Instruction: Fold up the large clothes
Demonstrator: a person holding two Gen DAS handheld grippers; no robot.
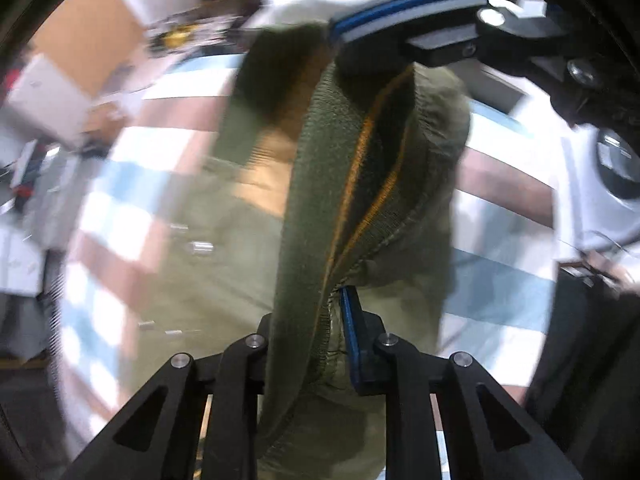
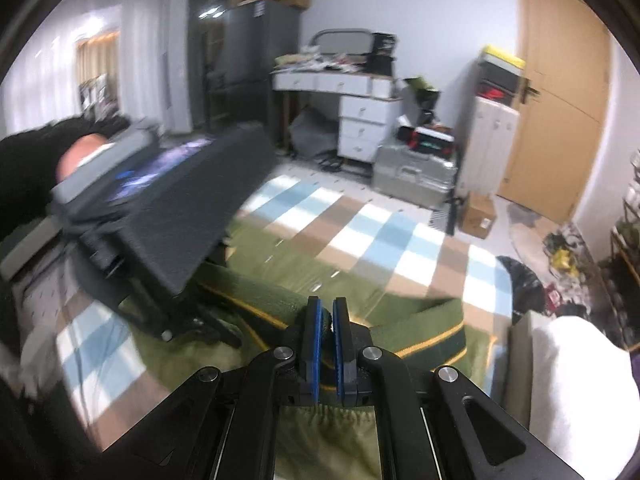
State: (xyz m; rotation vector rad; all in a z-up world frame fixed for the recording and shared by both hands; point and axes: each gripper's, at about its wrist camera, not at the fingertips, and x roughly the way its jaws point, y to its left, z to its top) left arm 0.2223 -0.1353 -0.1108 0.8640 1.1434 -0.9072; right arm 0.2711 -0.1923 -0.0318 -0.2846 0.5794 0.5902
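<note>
Nearest, right gripper (image 2: 325,344) clamped tight on ribbed hem of olive green jacket (image 2: 344,312), orange stripe along the band. Left gripper (image 1: 320,320) pinched narrow on the same ribbed band, one blue pad (image 1: 351,332) showing, the other hidden behind cloth. Jacket draped between both, rest of it spread over checkered bedsheet (image 2: 360,236) of blue, white and brown. No legible writing anywhere; blur over most of the left view. Beyond, silver hard case (image 2: 412,172) on the floor, cardboard box (image 2: 478,216) beside it, white drawer desk (image 2: 360,120) piled with clutter. Farthest, wooden door (image 2: 560,92), dark tall cabinet (image 2: 256,52).
</note>
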